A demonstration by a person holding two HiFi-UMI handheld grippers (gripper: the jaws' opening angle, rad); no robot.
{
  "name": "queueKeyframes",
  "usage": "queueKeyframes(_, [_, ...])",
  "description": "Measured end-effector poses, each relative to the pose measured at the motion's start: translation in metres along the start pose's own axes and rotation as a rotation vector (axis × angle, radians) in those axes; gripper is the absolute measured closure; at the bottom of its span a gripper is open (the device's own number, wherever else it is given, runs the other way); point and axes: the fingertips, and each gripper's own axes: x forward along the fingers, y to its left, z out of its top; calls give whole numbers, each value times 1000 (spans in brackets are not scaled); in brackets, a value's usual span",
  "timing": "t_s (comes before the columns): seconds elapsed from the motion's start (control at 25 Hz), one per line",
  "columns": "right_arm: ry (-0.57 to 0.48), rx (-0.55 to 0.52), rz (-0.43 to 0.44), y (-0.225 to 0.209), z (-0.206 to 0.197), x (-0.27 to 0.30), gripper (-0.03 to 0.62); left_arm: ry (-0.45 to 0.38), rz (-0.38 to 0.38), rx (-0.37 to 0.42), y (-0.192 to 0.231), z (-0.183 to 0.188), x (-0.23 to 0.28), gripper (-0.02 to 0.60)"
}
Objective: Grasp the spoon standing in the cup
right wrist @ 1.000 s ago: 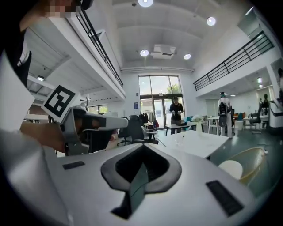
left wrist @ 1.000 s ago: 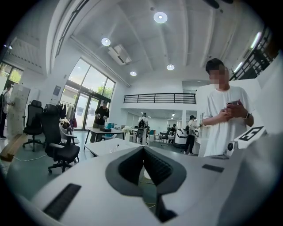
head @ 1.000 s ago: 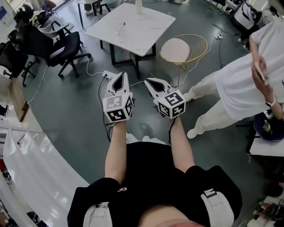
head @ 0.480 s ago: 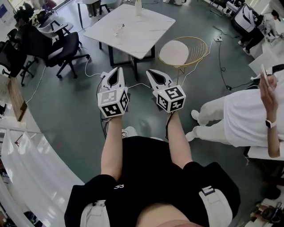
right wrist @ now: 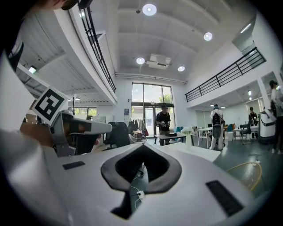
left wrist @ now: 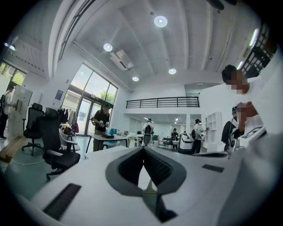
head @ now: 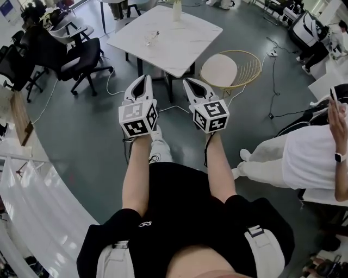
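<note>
Desk, head view:
- Clear cup on the desk near its left edge. It is too small to tell what stands in it; only a thin dark line shows at the rim.
- Pale bottle-like thing at the desk's far end. Its upper end runs off the top edge, kind unclear.
- Person in white right of the desk, cut off by the right edge.

The person wears a black short-sleeved shirt with a small white logo. The left tool and right tool are white, dark inside the jaws, each with a black-and-white marker cube
</note>
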Motion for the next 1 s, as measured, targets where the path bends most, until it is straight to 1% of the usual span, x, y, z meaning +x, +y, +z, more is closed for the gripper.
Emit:
queueKeyframes(0.16, [-19, -20, -27, -20, -2, 30, 586, -11, -8, -10, 22, -3, 38, 566])
queueKeyframes(0.28, [-18, -11, -64, -47, -7, 60, 586, -5, -26, -25, 36, -9, 78, 566])
queueKeyframes(0.48, [-21, 18, -102, -74, -16, 115, 586, 16, -32, -40, 66, -18, 136, 566])
queueKeyframes(0.64, [-1, 16, -100, -83, -34, 167, 586, 59, -9, -51, 99, -39, 179, 566])
queueKeyframes(0.76, [23, 38, -97, -92, -45, 202, 586, 97, 7, -60, 122, -53, 207, 566])
queueKeyframes(0.84, [35, 54, -98, -102, -48, 229, 586, 121, 16, -66, 137, -60, 230, 566])
queueKeyframes(1.0, [35, 77, -98, -132, -46, 301, 586, 155, 22, -65, 169, -65, 294, 566])
